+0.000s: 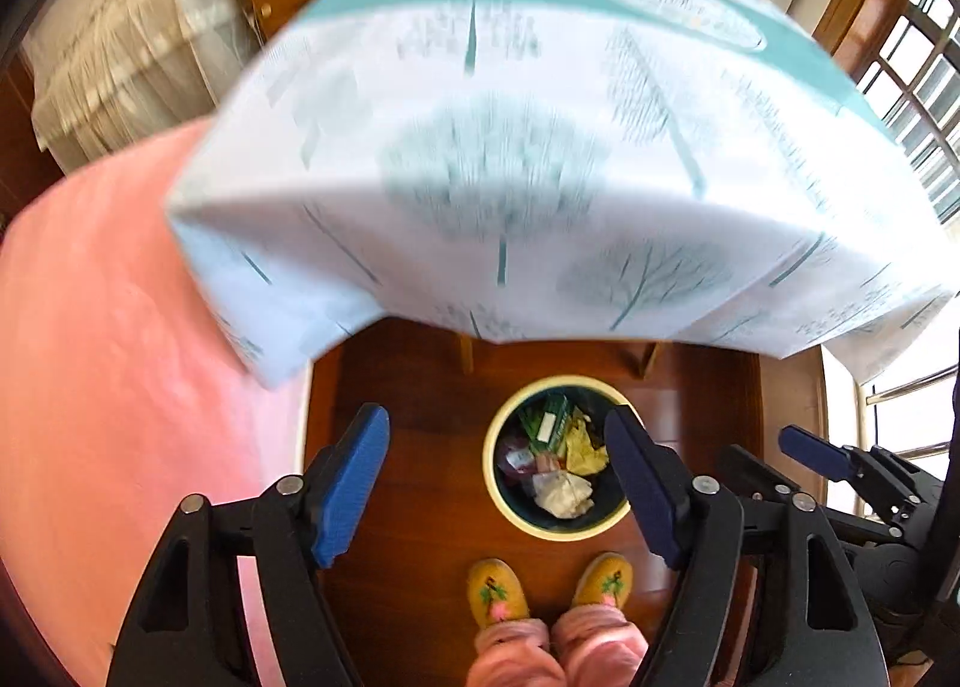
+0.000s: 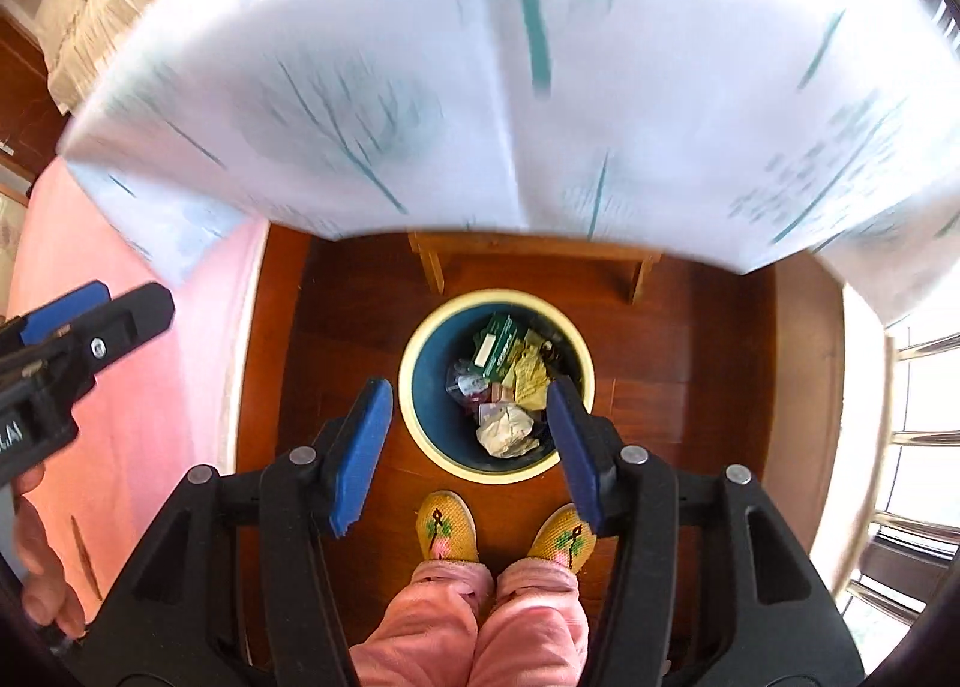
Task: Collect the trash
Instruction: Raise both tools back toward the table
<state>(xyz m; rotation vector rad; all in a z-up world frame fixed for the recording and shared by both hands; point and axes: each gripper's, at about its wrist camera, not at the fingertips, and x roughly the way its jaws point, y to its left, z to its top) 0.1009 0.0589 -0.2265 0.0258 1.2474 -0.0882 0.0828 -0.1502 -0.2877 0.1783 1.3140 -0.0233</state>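
Observation:
A round trash bin (image 1: 507,510) with a cream rim and dark blue inside stands on the wooden floor below both grippers; it also shows in the right wrist view (image 2: 420,423). It holds crumpled white paper (image 1: 564,495) (image 2: 505,430), a yellow wrapper (image 1: 583,446) (image 2: 529,378), a green box (image 1: 549,417) (image 2: 499,348) and other scraps. My left gripper (image 1: 498,441) is open and empty, high above the bin. My right gripper (image 2: 471,417) is open and empty above it too; it also shows in the left wrist view (image 1: 774,447).
A table with a white and teal tree-print cloth (image 1: 510,147) (image 2: 480,75) stands just beyond the bin. A pink bed (image 1: 108,357) (image 2: 156,363) lies to the left. The person's yellow slippers (image 1: 498,591) (image 2: 447,528) stand by the bin. Windows (image 1: 918,105) are on the right.

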